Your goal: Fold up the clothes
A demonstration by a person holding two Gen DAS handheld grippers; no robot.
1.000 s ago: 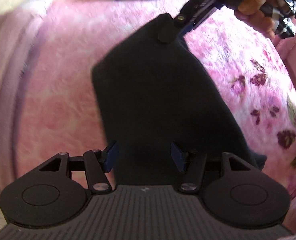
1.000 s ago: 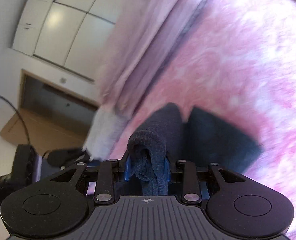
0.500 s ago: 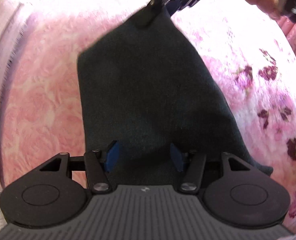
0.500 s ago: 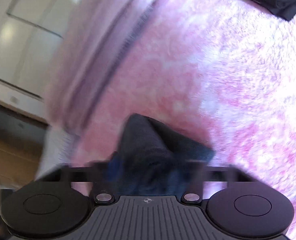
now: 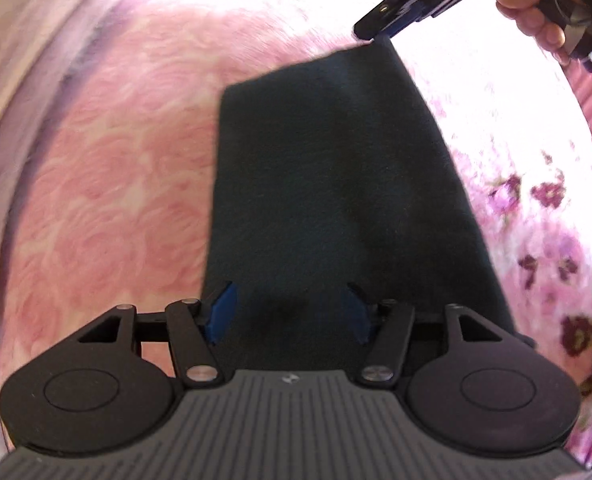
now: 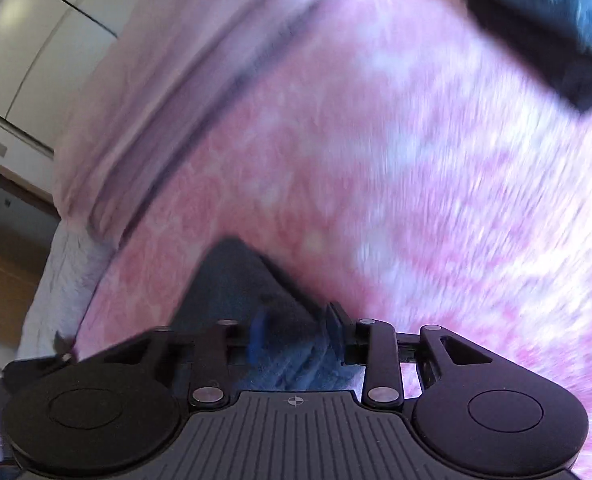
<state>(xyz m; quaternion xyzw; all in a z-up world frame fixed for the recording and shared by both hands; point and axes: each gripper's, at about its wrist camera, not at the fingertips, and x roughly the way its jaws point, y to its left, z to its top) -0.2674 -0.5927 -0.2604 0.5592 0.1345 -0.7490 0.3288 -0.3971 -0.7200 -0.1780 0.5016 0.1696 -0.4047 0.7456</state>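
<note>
A dark folded garment (image 5: 336, 184) lies flat on the pink fleece blanket (image 5: 108, 208). My left gripper (image 5: 290, 312) is open, its blue pads spread over the garment's near edge. In the left wrist view my right gripper (image 5: 380, 28) is at the garment's far corner. In the right wrist view that gripper (image 6: 296, 334) is open, with the corner of the garment (image 6: 236, 284) lying between and below its blue pads (image 6: 258, 332). The view is blurred by motion.
A stack of dark folded clothes (image 6: 548, 28) lies on the blanket at the far right of the right wrist view. The blanket's floral part (image 5: 548, 200) lies to the right. The bed edge, floor (image 6: 0, 288) and white cupboards (image 6: 28, 40) are on the left.
My right gripper carried the garment's corner away from the left gripper, laid it down flat and opened. The garment now lies stretched out. My left gripper stayed open over the near edge.
</note>
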